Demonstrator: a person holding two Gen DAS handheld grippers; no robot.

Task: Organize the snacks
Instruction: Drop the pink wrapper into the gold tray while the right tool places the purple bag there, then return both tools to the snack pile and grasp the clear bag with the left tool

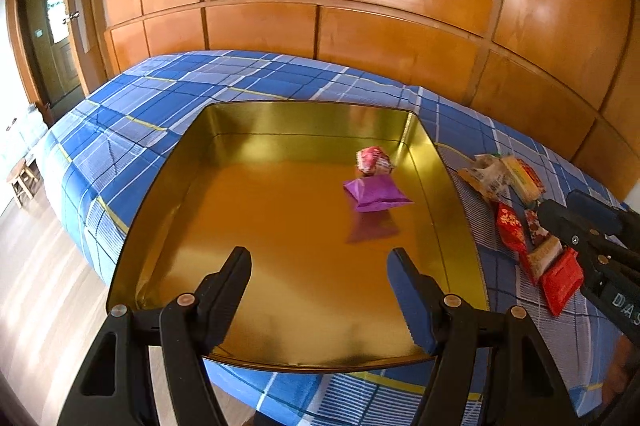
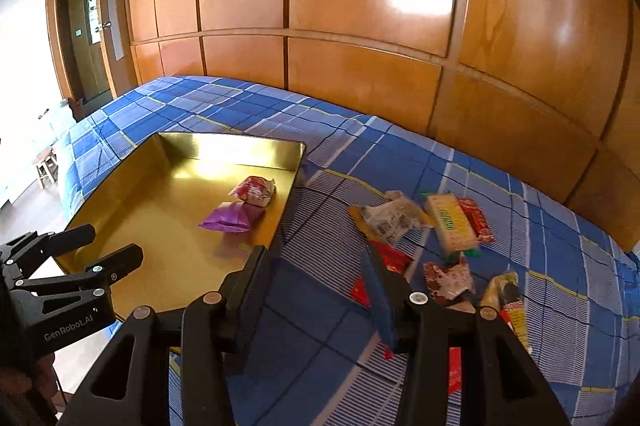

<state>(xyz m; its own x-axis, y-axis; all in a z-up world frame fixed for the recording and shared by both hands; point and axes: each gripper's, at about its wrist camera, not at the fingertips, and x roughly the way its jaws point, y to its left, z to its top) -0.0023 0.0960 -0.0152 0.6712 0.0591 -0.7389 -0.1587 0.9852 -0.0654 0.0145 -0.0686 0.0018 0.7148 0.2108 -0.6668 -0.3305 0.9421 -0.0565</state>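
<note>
Wooden wardrobe panels stand behind a bed with a blue checked cover, and on this soft cover lies a shallow golden tin tray. Inside the tray, near its far right corner, there are already a purple packet and a red-and-white packet, touching each other. The other snacks lie scattered on the cover to the right of the tray. The left tool hangs over the near part of the tray with its jaws apart and nothing between them. The right tool hangs over the cover just beside the tray's right wall, jaws also apart and empty, with a red packet close behind its blue finger. I think several things could go wrong from here. The packets overlap, so a closing tool may catch two at once, or pinch the cover together with a thin wrapper. The glossy foil may slip out while it is carried over the wall. The tray stands on a soft mattress, so a push on its rim could tilt it. Both tools work near the same wall and could knock each other.
</note>
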